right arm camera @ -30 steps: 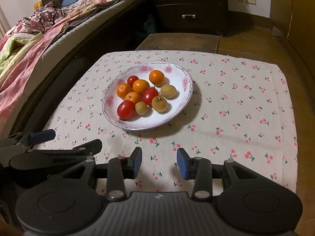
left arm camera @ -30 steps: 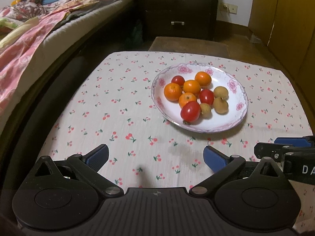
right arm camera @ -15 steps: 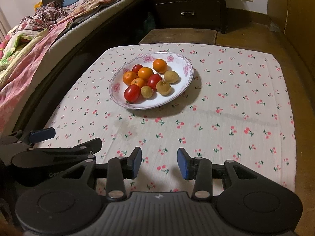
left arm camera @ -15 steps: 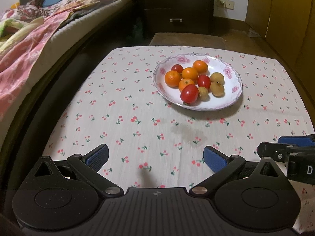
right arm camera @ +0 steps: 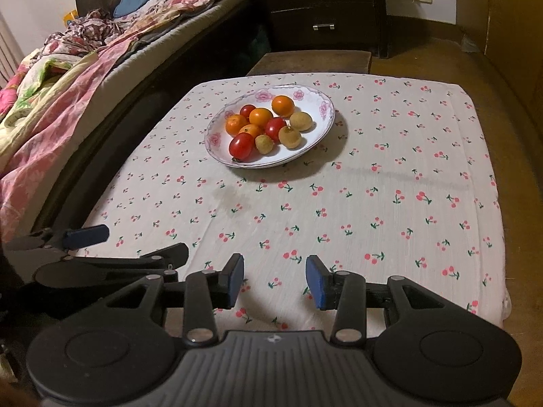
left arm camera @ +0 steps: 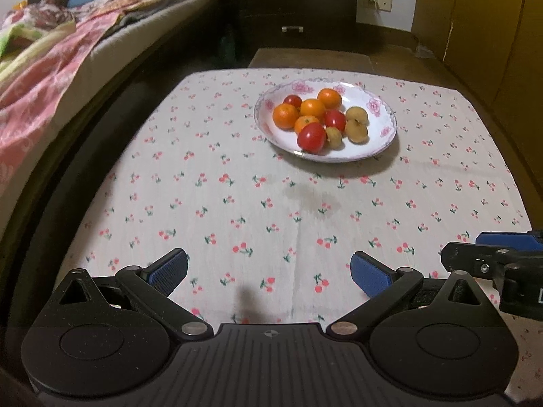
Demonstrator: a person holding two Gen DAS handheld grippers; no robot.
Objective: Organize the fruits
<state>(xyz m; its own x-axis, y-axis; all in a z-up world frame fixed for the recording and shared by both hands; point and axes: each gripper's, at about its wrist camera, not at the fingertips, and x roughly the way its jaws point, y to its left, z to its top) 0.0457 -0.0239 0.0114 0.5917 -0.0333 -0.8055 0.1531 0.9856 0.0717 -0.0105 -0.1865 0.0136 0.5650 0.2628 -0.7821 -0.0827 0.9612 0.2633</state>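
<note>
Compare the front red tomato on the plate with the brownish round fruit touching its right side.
The front red tomato is glossy and deep red; the small brown fruit is dull tan. The tomato is clearly larger and slightly elongated, the brown fruit smaller and rounder. Both lie at the near side of the flowered plate, touching each other, and no hand-held gripper is near them.

A plate (left arm camera: 380,142) sits on the far half of the cloth-covered table (right arm camera: 373,203), left of centre in the right wrist view. In it, the oranges (right arm camera: 260,117) and tomatoes (right arm camera: 241,146) crowd the left and middle, with what look like longans (right arm camera: 290,136) to their right. A bed (right arm camera: 68,78) runs along the table's left; a dresser (right arm camera: 325,10) stands behind. Both grippers, left gripper (left arm camera: 268,269) and right gripper (right arm camera: 275,279), hover over the near edge, well apart from the plate.
</note>
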